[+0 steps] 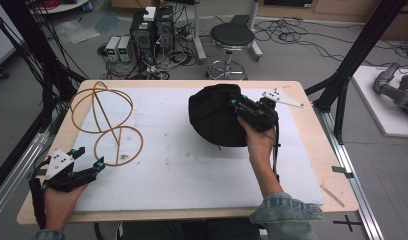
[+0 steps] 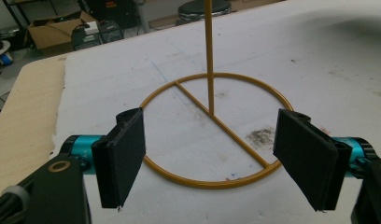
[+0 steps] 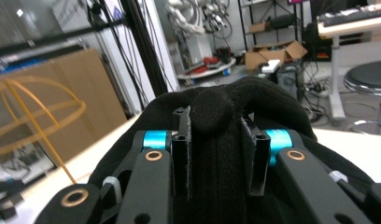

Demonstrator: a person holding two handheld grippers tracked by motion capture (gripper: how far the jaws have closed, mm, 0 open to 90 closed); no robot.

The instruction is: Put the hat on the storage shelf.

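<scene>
At the near left corner of the white-covered wooden table (image 1: 192, 175), the person's left hand (image 1: 57, 197) holds the left gripper (image 1: 87, 161) low over the board. Its two black jaws stand wide apart with nothing between them; in the left gripper view the pads (image 2: 125, 156) frame open table surface. Just beyond them lies the round base ring of a mustard-yellow wire stand (image 1: 106, 122), a flat hoop crossed by one bar, with a thin upright rod rising from the bar's middle. In the high view the stand's upper part shows as a dome of curved wire hoops leaning toward the far left of the table. A dark smudge (image 2: 259, 135) marks the white sheet inside the base ring.

Further along on the right side, the person's right hand (image 1: 257, 140), in a denim sleeve (image 1: 284, 212), holds the right gripper (image 1: 235, 106) against a soft black knitted hat (image 1: 214, 115) that lies in a rounded heap on the far half of the table. In the right gripper view the jaws are closed most of the way on a thick fold of the hat's fabric (image 3: 216, 140), which bulges up between the pads; how firmly it is pinched is hard to judge from here. The hat sits well apart from the wire stand.

Beyond the table's far edge stand a round black stool (image 1: 232, 37) and computer boxes (image 1: 152, 27) among cables on the grey floor.
</scene>
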